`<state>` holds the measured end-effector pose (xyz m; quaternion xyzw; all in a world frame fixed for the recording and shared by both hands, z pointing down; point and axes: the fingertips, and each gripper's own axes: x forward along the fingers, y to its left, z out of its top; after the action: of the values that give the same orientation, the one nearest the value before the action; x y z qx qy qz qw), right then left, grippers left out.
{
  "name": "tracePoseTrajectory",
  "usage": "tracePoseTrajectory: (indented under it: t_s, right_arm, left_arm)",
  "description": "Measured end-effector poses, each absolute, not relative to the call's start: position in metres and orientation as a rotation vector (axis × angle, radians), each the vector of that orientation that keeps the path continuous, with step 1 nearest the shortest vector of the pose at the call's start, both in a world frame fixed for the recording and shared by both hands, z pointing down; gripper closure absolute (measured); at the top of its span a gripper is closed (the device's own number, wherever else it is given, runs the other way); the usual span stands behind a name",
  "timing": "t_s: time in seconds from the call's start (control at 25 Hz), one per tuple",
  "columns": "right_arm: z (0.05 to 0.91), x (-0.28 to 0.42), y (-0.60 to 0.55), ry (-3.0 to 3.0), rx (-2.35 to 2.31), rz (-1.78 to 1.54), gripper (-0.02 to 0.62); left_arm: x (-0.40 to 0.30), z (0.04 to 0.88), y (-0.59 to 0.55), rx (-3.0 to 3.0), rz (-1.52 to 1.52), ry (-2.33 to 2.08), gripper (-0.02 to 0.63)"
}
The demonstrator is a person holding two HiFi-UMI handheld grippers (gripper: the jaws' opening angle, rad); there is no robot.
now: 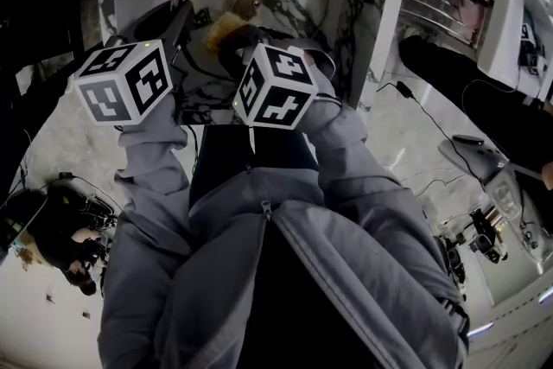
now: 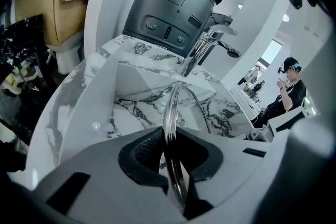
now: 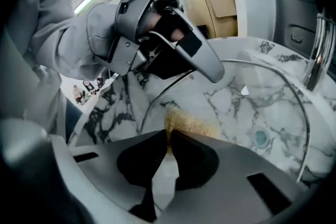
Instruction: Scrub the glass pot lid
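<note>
Sink (image 2: 126, 113) white, black-veined — sponge (image 3: 191, 124) tan-brown.

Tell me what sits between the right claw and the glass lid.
A brown scrub pad, pinched in the right claw, sits between it and the glass lid; the right gripper view shows it.

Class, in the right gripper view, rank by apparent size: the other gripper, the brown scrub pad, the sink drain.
1. Left gripper: largest.
2. Scrub pad: next, only partly showing.
3. Sink drain: smallest, but farthest away.

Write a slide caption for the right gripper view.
Right tongs, shut on a tan scrubber, near the glass pot lid.
</note>
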<state>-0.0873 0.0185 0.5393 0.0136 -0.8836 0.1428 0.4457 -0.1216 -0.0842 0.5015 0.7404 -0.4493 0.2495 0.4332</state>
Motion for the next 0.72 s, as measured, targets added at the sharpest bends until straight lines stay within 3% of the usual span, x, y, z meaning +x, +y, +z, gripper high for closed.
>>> tracePoseTrajectory:
  t_s: [0.44, 0.72]
  right_arm:
    - [0.527, -0.083, 0.054, -2.203, -0.149, 0.606, 0.550]
    - [0.491, -0.048, -0.021, -2.329, 0.215, 0.572, 0.551]
  left_arm:
    - [-0.121, 0.503, -0.086, 1.850, 0.628, -1.107, 0.538]
    - [-0.115, 0.490, -0.087, 1.894, 0.649, -1.105, 0.540]
